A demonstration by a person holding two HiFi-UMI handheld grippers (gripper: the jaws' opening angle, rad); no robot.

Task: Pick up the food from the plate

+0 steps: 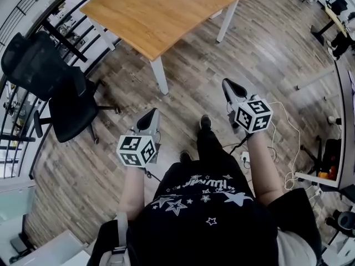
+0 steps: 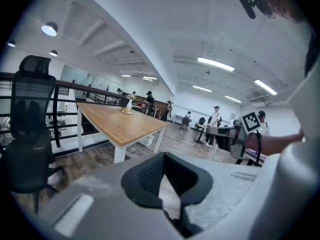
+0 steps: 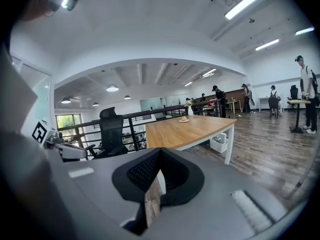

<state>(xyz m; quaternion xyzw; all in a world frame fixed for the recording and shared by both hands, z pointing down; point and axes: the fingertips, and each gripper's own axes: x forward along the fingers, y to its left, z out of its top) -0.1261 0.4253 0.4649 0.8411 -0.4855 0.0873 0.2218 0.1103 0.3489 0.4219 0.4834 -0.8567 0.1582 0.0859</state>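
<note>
Jaws of your left gripper [image 2: 164, 155] and your right gripper [image 3: 160, 151] are both clenched on nothing, poised over the wood floor [image 1: 266, 43] well apart from the table [image 1: 161, 15], where the plate [image 3: 184, 120] bearing the food [image 3: 185, 118] rests toward the far end.

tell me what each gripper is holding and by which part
Nothing is held. The left gripper and the right gripper are both shut and empty, short of the wooden table.
</note>
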